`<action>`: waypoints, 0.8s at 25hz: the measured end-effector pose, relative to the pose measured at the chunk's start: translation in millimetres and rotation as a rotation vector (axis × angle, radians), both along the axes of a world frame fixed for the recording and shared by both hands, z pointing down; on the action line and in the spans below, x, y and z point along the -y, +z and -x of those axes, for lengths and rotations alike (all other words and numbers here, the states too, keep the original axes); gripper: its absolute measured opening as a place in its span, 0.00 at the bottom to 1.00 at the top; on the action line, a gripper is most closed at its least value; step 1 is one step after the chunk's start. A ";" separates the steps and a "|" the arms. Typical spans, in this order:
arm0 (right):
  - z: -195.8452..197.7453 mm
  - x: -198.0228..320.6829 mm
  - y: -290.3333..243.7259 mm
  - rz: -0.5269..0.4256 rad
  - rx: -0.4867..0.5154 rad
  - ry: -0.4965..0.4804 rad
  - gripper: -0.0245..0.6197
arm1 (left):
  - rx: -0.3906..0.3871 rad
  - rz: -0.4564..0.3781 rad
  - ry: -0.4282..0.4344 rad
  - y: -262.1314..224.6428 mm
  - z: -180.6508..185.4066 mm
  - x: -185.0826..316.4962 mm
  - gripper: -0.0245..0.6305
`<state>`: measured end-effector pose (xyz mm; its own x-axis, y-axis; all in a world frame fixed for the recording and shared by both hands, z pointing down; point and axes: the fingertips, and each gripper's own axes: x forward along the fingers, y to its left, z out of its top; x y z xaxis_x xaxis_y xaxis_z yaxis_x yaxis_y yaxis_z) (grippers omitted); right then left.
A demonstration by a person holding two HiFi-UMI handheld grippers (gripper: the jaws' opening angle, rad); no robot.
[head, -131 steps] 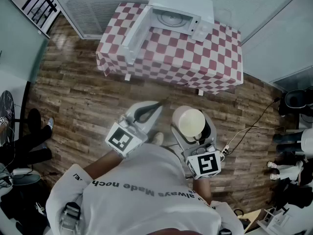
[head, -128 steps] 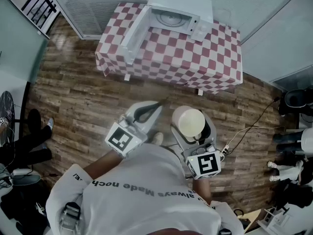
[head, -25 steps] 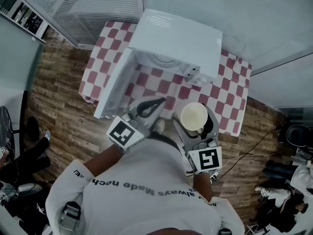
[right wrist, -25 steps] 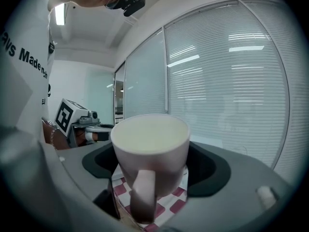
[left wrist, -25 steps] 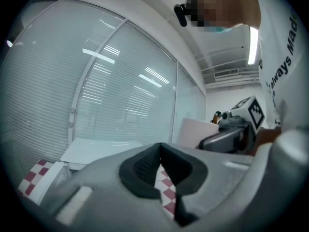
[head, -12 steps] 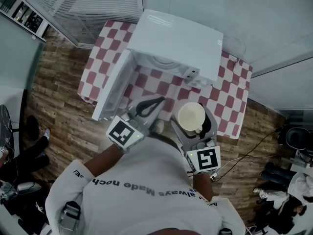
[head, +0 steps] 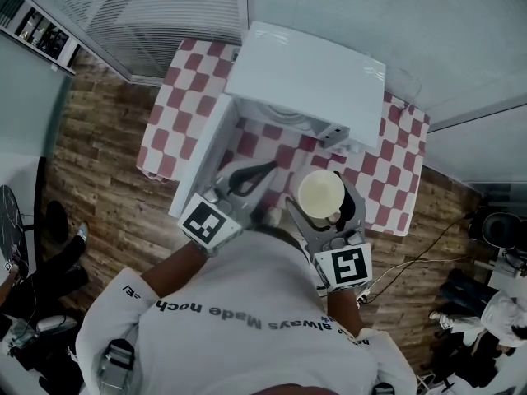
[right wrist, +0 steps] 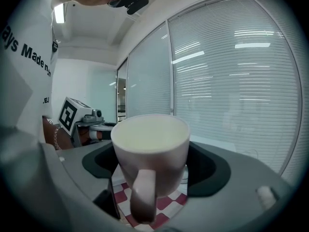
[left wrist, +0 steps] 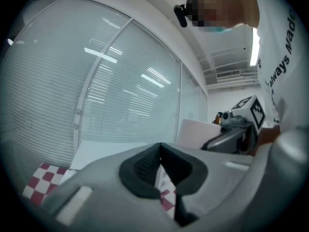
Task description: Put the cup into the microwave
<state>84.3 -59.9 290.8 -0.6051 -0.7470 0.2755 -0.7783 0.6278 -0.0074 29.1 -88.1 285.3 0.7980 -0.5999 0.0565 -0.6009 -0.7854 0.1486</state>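
Note:
A white cup [head: 321, 194] sits upright between the jaws of my right gripper [head: 323, 197], which is shut on it; in the right gripper view the cup [right wrist: 150, 151] fills the middle, handle toward the camera. The white microwave [head: 309, 81] stands on the red-checked table [head: 387, 179], its door [head: 202, 159] swung open to the left. The cup hangs over the table's near side, just in front of the oven's opening. My left gripper [head: 251, 174] is beside the door with its jaws together and nothing between them, as the left gripper view [left wrist: 161, 166] also shows.
Slatted blinds [head: 148, 15] and glass walls stand behind the table. Wood floor [head: 90, 179] lies left of it. A cable [head: 420, 257] trails on the floor at right, near a person's legs [head: 494, 311]. Another person's legs [head: 41, 278] show at far left.
Both grippers have moved toward the microwave; the cup now hangs over the table's near part. The jaws keep the same grip.

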 end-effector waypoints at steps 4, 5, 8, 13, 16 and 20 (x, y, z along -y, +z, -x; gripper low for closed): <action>18.3 12.8 -7.2 -0.009 0.018 0.005 0.69 | 0.001 0.003 0.011 1.0 12.9 11.0 0.04; 21.1 15.4 -5.9 -0.008 0.008 -0.001 0.69 | -0.002 0.002 0.014 1.1 15.2 13.7 0.04; 26.6 21.5 1.3 0.005 -0.017 -0.002 0.69 | -0.005 0.003 0.021 4.7 20.7 19.7 0.04; 28.8 25.4 14.8 0.031 -0.030 -0.006 0.69 | -0.006 0.029 0.024 18.3 23.2 26.3 0.04; 28.4 29.8 22.8 0.040 -0.027 0.002 0.69 | 0.002 0.049 0.026 32.1 24.2 29.5 0.04; 24.7 33.5 40.9 0.059 -0.026 0.010 0.69 | 0.012 0.068 0.019 50.2 23.4 33.7 0.04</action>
<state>59.7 -93.4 331.7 -0.5898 -0.7347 0.3351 -0.7849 0.6191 -0.0239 5.7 -121.8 335.5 0.8080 -0.5795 0.1060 -0.5884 -0.7847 0.1949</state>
